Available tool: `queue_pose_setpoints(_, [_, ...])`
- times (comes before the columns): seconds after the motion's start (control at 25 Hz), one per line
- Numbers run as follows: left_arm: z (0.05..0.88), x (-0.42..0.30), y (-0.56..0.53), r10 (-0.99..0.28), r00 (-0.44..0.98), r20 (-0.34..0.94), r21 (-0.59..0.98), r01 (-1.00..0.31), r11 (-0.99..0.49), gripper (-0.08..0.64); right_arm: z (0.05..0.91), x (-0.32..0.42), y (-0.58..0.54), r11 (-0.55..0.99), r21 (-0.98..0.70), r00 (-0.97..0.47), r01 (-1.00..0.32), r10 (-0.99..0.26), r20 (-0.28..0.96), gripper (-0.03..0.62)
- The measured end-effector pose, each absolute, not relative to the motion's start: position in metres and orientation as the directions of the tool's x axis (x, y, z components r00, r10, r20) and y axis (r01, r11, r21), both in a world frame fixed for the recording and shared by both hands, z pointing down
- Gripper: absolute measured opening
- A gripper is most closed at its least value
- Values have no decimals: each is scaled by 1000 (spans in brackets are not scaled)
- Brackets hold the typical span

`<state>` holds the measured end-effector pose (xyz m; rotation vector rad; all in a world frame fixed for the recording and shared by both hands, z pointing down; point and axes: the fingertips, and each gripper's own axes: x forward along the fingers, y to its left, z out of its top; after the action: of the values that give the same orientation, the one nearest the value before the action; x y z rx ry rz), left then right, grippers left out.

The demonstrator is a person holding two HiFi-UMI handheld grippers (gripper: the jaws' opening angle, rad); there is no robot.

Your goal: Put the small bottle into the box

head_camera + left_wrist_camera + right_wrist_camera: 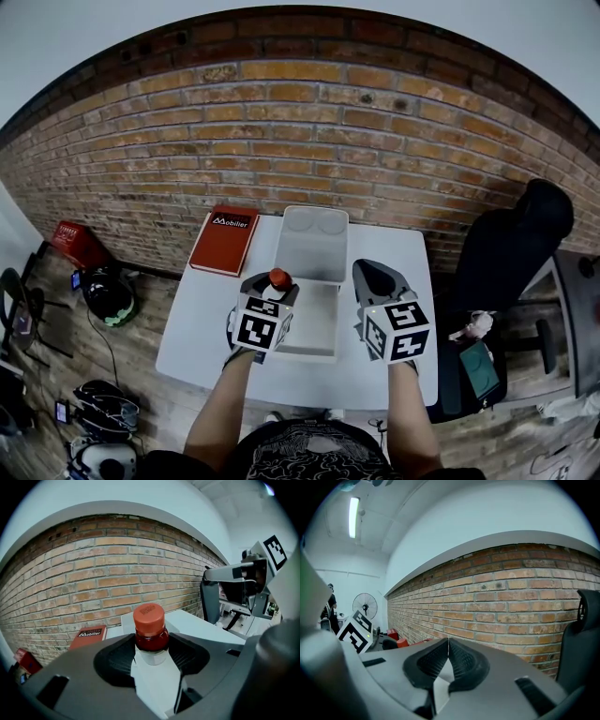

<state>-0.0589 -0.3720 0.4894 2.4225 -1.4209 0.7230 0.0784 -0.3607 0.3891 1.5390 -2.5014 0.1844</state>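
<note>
Left gripper view, fingers [115,660] gripping small bottle [150,632], head view, only its cap [279,277].

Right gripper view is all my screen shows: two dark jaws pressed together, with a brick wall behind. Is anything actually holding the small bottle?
Observer: Yes. The left gripper has its jaws closed on the small bottle, just below its orange-red cap.
Operator: And the box it goes into, where is that?
Observer: The box is a pale open container on the white table, straight in front of the person.
Operator: Is the bottle inside it?
Observer: It is in the jaws, not set down. In the head view its cap shows right beside the box's left rim.
</note>
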Motion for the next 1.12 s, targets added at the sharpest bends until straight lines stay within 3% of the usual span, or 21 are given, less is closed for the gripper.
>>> queue_pose_setpoints(1.12, [585,-5,-366,-535,452,714,-41,-736,-676,235,404,85,-352,435,9,-415,-901,-866,277,20])
